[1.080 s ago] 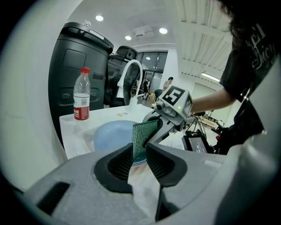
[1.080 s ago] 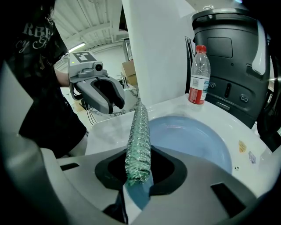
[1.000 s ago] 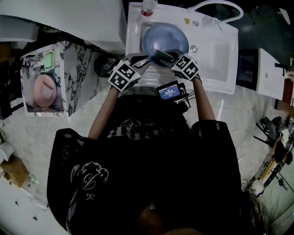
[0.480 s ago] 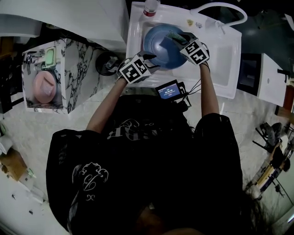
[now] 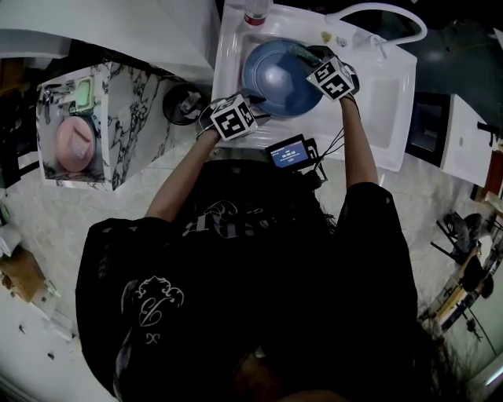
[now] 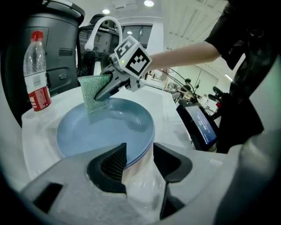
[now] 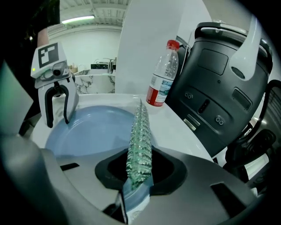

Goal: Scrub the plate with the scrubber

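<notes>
A blue plate lies in the white sink. My left gripper is at the plate's near rim. Its jaws have just been opening and stand open, with the rim between them close to the left pad and not pressed. My right gripper is shut on the green scrubber, which stands on edge. In the left gripper view the right gripper holds the scrubber against the plate's far edge. The right gripper view shows the left gripper open over the plate.
A water bottle with a red cap and label stands at the sink's back corner. A white faucet arches over the back. A dark appliance stands behind. A small lit screen hangs by the sink's near edge. A marbled box stands at the left.
My right gripper has carried the scrubber from the plate's near edge to its far right side. The left gripper has shifted a little right and down to the near rim.
</notes>
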`<state>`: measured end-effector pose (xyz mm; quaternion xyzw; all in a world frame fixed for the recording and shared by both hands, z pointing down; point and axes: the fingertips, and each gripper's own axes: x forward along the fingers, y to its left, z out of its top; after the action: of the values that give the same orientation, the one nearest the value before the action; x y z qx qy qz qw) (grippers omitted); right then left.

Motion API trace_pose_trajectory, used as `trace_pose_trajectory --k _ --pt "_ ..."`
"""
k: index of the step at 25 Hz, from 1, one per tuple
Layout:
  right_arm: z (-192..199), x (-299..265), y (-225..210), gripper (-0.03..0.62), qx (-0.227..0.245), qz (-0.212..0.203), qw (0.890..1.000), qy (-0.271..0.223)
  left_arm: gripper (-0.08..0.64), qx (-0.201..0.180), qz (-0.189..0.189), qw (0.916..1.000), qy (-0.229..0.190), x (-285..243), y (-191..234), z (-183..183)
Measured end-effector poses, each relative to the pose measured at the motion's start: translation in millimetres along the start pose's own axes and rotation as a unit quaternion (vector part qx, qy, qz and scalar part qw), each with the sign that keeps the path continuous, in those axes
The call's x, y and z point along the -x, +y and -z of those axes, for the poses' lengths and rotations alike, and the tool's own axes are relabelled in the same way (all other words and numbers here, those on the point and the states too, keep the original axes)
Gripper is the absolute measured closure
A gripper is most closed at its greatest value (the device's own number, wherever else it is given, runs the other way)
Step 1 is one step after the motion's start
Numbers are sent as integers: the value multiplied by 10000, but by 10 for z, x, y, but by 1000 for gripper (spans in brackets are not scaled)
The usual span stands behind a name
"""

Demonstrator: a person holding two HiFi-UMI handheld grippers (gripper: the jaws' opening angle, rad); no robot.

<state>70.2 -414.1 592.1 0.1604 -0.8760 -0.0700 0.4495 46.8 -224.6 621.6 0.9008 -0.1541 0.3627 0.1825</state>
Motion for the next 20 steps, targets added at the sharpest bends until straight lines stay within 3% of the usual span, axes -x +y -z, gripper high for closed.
trace_pose_trajectory --k 2,7,16,20 --pt "78 33 20 503 -57 14 10000 28 368 32 -44 9999 -103 -9 11 8" --pt "233 205 108 503 -736 -33 9973 -7 393 353 -167 9985 -373 58 75 -45" --pt "343 480 564 503 -1569 -186 9874 -70 394 306 -214 9988 -330 53 68 -43" --pt "265 546 854 503 -1672 -354 9852 -148 394 316 -195 9987 -355 63 56 -40"
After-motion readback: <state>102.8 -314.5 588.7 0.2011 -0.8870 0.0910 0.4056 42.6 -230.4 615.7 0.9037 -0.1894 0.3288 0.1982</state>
